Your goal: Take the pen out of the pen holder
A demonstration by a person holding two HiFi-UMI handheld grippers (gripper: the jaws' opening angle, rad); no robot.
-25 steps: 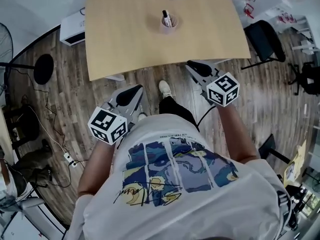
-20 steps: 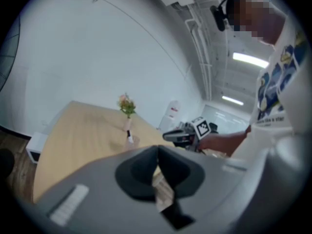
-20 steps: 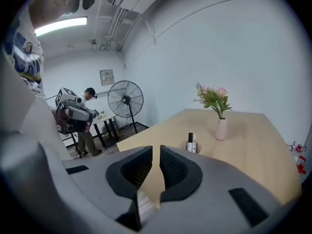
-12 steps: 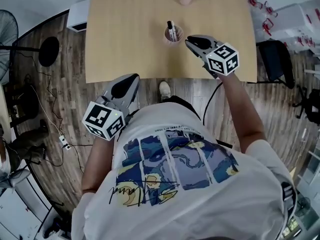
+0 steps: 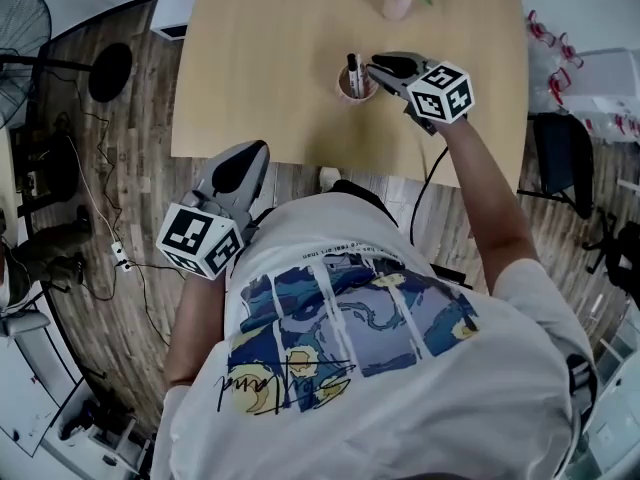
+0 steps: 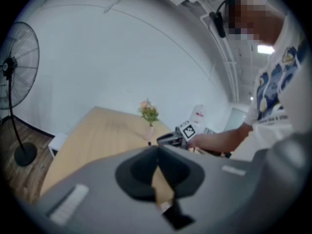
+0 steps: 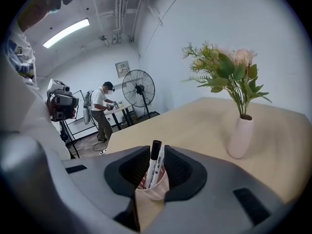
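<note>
The pen (image 5: 352, 68) stands upright in the holder (image 5: 357, 86) on the table (image 5: 260, 58). Our right gripper (image 5: 378, 65) is just beside the holder, with its jaws a little apart and holding nothing yet. We judge the pen light, stiff and smooth – better to take it just below the black cap and pull straight up, because the holder looks light too and may tip. Our left gripper (image 5: 252, 153) hangs off the table, jaws together, empty.

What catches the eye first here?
The right tool reaches over the wooden table, jaws apart and aimed at a black-capped pen standing in the pink pen holder. A vase of flowers stands beyond; the left tool hangs shut off the table's near edge.
</note>
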